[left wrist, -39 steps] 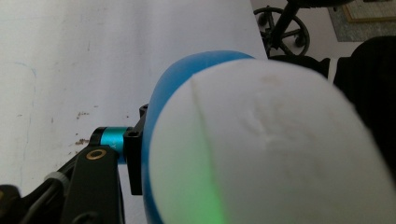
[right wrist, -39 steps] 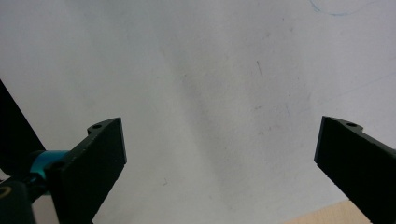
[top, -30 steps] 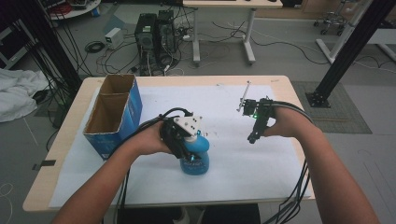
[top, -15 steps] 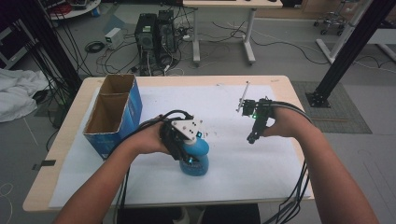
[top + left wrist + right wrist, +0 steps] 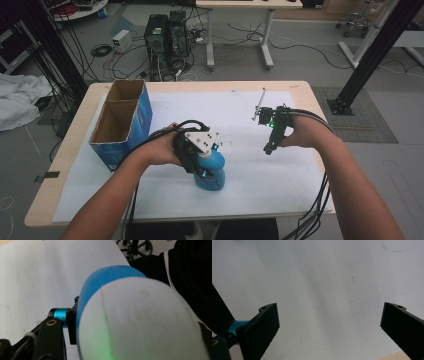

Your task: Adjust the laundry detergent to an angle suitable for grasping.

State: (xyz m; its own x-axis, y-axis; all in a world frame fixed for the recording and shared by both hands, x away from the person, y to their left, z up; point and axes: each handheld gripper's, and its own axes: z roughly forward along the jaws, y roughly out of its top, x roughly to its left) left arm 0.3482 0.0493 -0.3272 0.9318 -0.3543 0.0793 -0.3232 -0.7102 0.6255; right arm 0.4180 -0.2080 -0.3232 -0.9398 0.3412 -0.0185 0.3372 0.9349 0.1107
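Observation:
A blue bottle (image 5: 212, 174) with a pale upper part stands on the white sheet (image 5: 260, 175) near the table's front middle. My left gripper (image 5: 199, 161) is shut on its upper body, coming in from the left. Close up in the left gripper view the bottle (image 5: 107, 282) covers most of the picture, with one black jaw against its left side. My right gripper (image 5: 269, 148) hangs over the sheet to the right of the bottle, pointing down. Its jaws (image 5: 329, 312) stand wide open with only bare paper between them.
An open blue cardboard box (image 5: 122, 125) stands at the table's left side, close to my left forearm. Cables trail from both grippers off the front edge. A thin rod (image 5: 259, 105) sticks up behind the right gripper. Beyond the table (image 5: 300, 86) are computer towers and floor cables.

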